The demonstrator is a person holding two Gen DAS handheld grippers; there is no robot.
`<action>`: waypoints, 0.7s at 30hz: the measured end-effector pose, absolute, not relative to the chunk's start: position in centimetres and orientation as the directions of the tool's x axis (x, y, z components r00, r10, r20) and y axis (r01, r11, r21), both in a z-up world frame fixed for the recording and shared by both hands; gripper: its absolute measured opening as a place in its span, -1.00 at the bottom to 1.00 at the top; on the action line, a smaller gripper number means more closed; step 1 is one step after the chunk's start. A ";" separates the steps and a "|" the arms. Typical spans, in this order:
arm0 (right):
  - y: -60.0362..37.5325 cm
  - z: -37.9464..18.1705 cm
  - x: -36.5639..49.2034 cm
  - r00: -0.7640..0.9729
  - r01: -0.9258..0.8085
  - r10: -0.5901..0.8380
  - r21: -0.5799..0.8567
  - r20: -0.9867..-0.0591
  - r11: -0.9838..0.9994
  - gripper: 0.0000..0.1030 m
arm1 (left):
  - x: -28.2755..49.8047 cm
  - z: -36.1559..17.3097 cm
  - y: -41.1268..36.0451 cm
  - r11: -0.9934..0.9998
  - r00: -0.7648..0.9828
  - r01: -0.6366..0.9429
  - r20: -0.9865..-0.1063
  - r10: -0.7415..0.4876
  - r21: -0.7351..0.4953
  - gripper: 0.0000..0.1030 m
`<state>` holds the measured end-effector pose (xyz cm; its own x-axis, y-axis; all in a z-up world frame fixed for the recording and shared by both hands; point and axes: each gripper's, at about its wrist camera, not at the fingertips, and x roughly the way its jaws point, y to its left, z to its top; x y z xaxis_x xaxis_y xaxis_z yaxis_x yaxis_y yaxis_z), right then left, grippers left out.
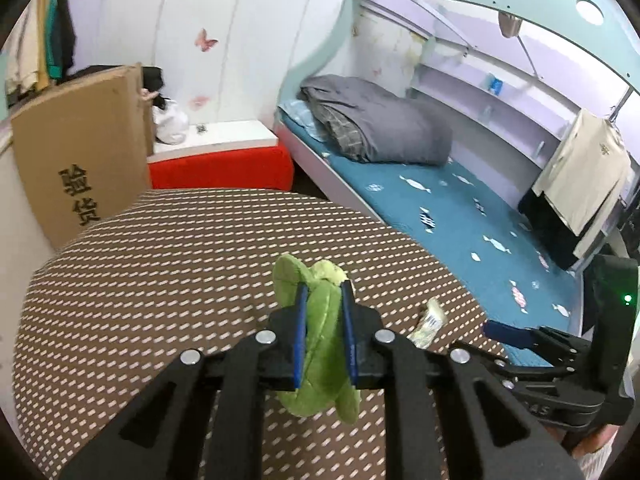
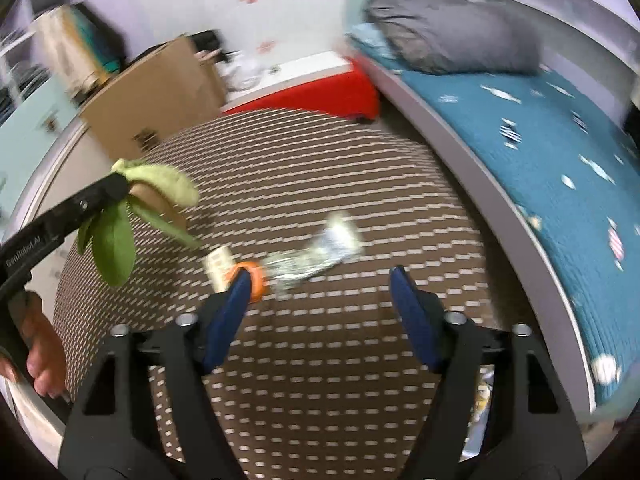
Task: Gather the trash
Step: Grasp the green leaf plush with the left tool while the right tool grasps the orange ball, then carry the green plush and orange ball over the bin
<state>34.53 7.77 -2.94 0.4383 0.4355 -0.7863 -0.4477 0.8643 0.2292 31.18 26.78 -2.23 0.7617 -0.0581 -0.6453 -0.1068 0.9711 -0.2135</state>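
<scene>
My left gripper (image 1: 324,292) is shut on a green plush toy (image 1: 320,344) and holds it above the round brown patterned table (image 1: 160,280). The toy also shows in the right wrist view (image 2: 120,236), hanging from the left gripper at the left. A crumpled silvery wrapper (image 2: 320,252) lies on the table (image 2: 320,380) ahead of my right gripper (image 2: 320,280), which is open and empty. The wrapper shows in the left wrist view (image 1: 430,322) too. A small orange piece (image 2: 254,276) and a white paper scrap (image 2: 218,266) lie by the right gripper's left finger (image 2: 228,312).
A bed with a blue sheet (image 1: 460,216) and a grey duvet (image 1: 380,124) runs along the right. A red and white bench (image 1: 220,160) and a cardboard box (image 1: 80,152) stand behind the table. Clothes (image 1: 580,176) hang at the far right.
</scene>
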 end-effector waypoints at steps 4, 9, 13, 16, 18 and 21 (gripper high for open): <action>10.1 -4.2 34.1 0.386 -0.497 0.463 0.243 -0.798 0.833 -0.18 | 28.5 -3.1 27.2 0.972 0.755 -0.132 -0.655 -0.027 -0.193 -0.70; 12.0 -4.9 34.6 0.393 -0.520 0.446 0.205 -0.804 0.829 -0.18 | 27.0 -4.3 27.7 0.972 0.737 -0.162 -0.675 0.006 -0.168 -0.70; 12.8 -5.0 35.1 0.397 -0.528 0.434 0.185 -0.808 0.829 -0.24 | 26.2 -5.0 27.6 0.973 0.727 -0.170 -0.686 0.016 -0.157 -0.70; 13.0 -5.7 35.0 0.381 -0.544 0.433 0.181 -0.817 0.820 -0.39 | 26.0 -5.2 27.2 0.974 0.727 -0.168 -0.687 0.018 -0.152 -0.70; 13.0 -5.7 34.8 0.403 -0.542 0.420 0.158 -0.813 0.826 -0.43 | 25.7 -5.1 26.7 0.975 0.728 -0.165 -0.685 0.019 -0.148 -0.70; 12.4 -5.6 35.1 0.394 -0.513 0.438 0.202 -0.808 0.834 -0.43 | 25.7 -5.1 26.0 0.978 0.726 -0.160 -0.687 0.024 -0.135 -0.70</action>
<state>35.13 12.44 -5.62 0.3937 0.4383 -0.8080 -0.5131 0.8341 0.2024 25.67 26.00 -5.10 0.7265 0.0240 -0.6868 -0.1599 0.9779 -0.1350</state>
